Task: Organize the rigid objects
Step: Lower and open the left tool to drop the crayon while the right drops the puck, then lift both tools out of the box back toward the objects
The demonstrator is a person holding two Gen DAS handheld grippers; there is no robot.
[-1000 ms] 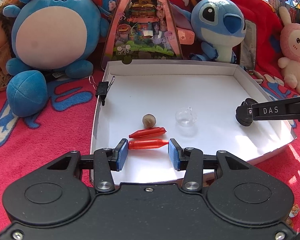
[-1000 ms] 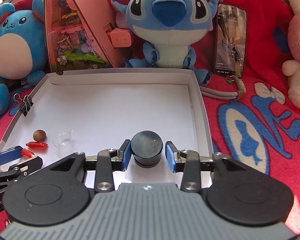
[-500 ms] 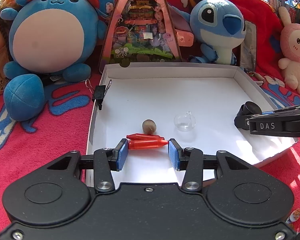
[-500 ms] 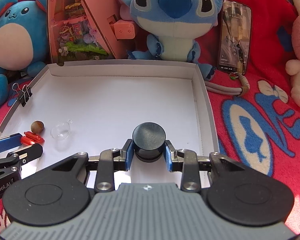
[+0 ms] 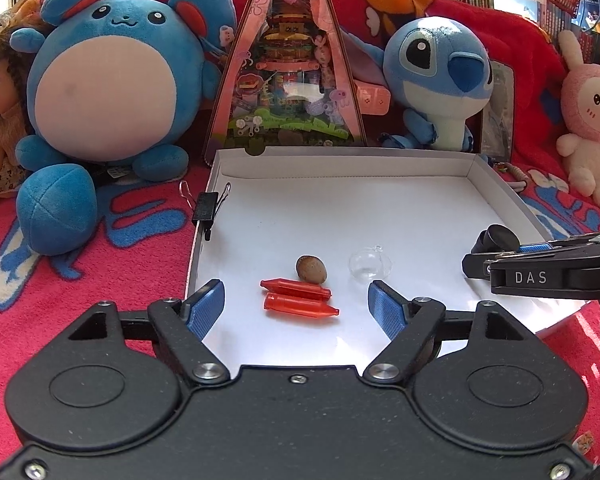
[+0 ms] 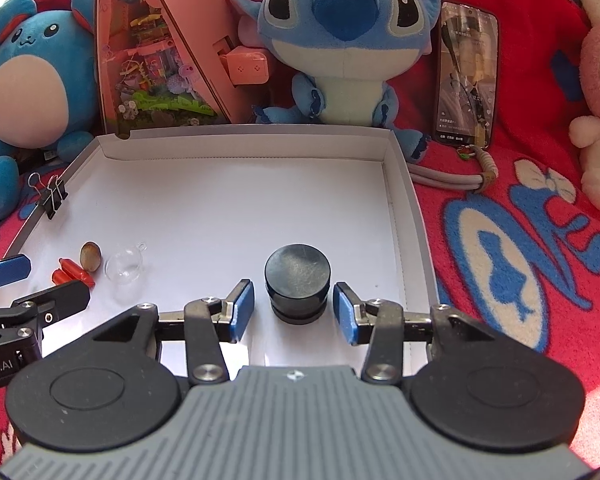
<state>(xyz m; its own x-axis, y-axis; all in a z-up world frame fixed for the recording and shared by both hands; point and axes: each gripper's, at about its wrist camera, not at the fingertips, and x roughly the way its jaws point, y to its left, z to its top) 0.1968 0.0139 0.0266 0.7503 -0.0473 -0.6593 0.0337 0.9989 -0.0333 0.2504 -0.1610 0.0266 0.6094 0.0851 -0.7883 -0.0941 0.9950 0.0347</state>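
Note:
A white shallow box (image 5: 340,168) (image 6: 244,144) lies on a red blanket. In it lie two red capsules (image 5: 300,300) (image 6: 72,278), a brown nut (image 5: 311,269) (image 6: 91,256), a clear glass bauble (image 5: 370,266) (image 6: 124,268) and a black round cap (image 6: 298,280) (image 5: 498,238). My left gripper (image 5: 298,308) is open, its blue pads apart on either side of the capsules. My right gripper (image 6: 294,310) is open, its pads just clear of the black cap, which stands on the box floor.
A black binder clip (image 5: 206,206) (image 6: 52,196) sits on the box's left wall. Plush toys, a blue Stitch (image 6: 340,40) and a round blue one (image 5: 104,80), a pink triangular display box (image 5: 292,72), a doll (image 5: 0,120) and a phone (image 6: 466,76) crowd behind.
My left gripper opened and let go of the red capsule, which now lies beside the other. My right gripper opened off the black cap, now resting in the box.

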